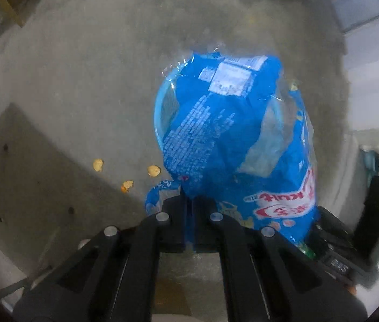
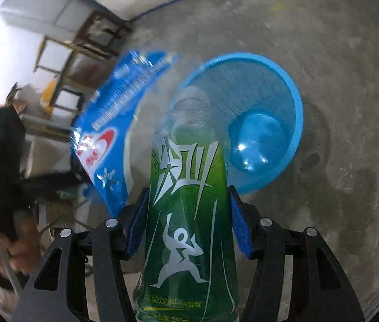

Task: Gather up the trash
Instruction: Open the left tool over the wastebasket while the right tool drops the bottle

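Right wrist view: my right hand-held gripper is clamped on a green bottle, blue bin on the floor at 1 o'clock. Left hand-held gripper pinches a blue snack bag over it. Carry step's nearly done; next I'd line both up above the rim, then let go.

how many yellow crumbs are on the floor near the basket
3, all left of the blue bag in the left wrist view: one far left, one nearest the bag, one lowest. The bag may hide more.

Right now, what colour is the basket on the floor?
The basket is light blue, clearest in the right wrist view.
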`<state>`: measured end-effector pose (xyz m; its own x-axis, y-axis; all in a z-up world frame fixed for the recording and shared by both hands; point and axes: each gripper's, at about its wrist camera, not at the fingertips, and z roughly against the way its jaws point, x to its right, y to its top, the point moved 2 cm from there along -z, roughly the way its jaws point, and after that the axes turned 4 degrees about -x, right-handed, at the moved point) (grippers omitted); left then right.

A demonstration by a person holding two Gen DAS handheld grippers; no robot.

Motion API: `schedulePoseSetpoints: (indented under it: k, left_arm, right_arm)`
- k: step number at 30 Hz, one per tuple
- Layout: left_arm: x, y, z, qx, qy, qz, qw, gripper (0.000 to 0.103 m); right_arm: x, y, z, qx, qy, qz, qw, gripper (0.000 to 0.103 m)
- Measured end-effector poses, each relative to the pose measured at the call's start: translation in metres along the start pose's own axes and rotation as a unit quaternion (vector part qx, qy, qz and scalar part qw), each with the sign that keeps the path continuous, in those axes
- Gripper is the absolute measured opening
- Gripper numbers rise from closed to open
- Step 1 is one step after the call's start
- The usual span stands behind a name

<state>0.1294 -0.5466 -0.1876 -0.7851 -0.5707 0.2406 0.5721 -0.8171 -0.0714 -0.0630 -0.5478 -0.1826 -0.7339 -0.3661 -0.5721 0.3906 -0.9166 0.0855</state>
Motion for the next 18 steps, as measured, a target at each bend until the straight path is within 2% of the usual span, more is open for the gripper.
schedulePoseSetpoints:
  k: [2,4,5,6,11,18]
  left_arm:
    - [0.003,0.017,-0.024,-0.012,-0.006,0.007,0.9999,0.002]
    - [0.009,0.023,-0.034,-0.011,-0.014,0.017,0.9997,0.019]
    - [0.009,0.025,-0.035,-0.006,-0.021,0.024,0.9995,0.041]
    - [0.008,0.026,-0.032,0.0,-0.023,0.027,0.9994,0.056]
    - [0.01,0.014,-0.012,0.038,-0.029,0.014,0.9988,0.064]
    - [0.002,0.01,0.025,0.086,-0.057,0.014,0.9946,0.066]
  right_arm:
    - [0.015,0.02,-0.017,-0.011,-0.016,-0.018,1.0,0.056]
    - [0.025,0.038,-0.033,-0.014,-0.035,-0.033,0.999,0.056]
    - [0.035,0.045,-0.034,-0.017,-0.042,-0.033,0.998,0.056]
    - [0.037,0.053,-0.041,-0.021,-0.051,-0.03,0.998,0.056]
    - [0.046,0.076,-0.056,-0.024,-0.082,-0.027,0.996,0.062]
    - [0.056,0.091,-0.051,0.02,-0.089,-0.036,0.995,0.065]
